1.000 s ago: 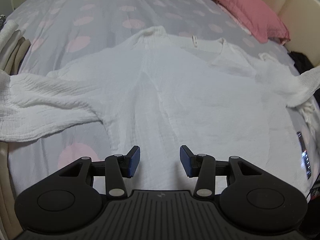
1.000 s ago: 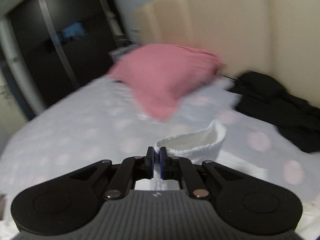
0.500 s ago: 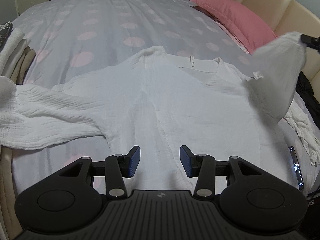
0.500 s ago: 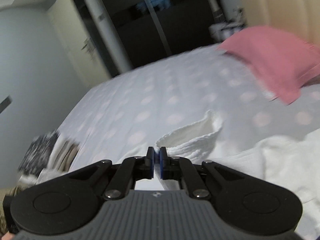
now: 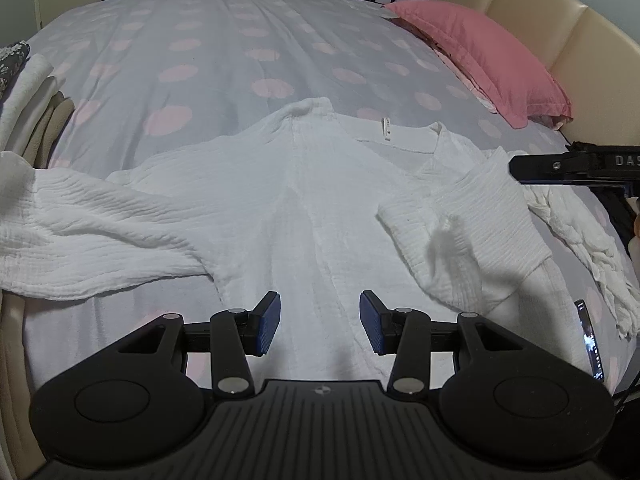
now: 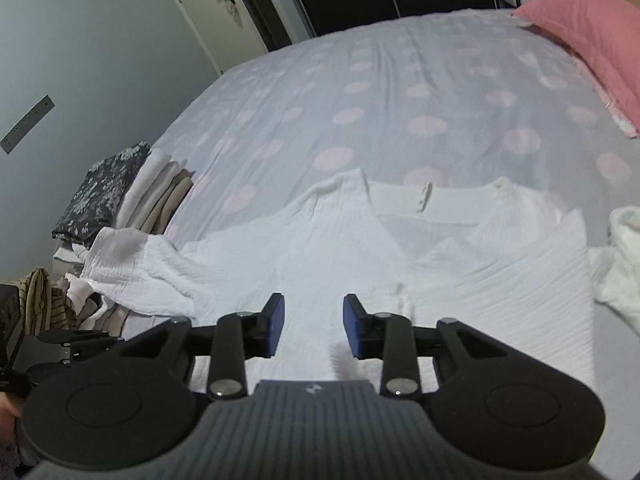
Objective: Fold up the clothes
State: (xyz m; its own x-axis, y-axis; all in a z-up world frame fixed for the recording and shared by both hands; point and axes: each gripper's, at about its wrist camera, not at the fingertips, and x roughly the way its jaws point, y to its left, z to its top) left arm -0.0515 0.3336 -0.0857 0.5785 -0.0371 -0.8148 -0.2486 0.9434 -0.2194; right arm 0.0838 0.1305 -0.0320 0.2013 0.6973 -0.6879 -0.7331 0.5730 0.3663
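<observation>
Bedspread [image 5: 224, 32] bare beyond shirt [image 5: 304, 200]

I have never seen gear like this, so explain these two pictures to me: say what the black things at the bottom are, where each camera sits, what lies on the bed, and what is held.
There is no robot here. A person holds one pair of tongs in each hand, and a wide-angle camera on each looks forward along its two fingers.

One picture is from the left tongs, the other from the right tongs. The black shapes with blue pads are the tongs themselves.

On the spotted bed cover lies a white shirt, spread flat. Its right sleeve is folded in over the body; the left sleeve still lies stretched out. A pink pillow sits beyond, and folded clothes are stacked at the bed's edge.

Nothing is held. The left tongs are open; the right tongs are opening, empty.
</observation>
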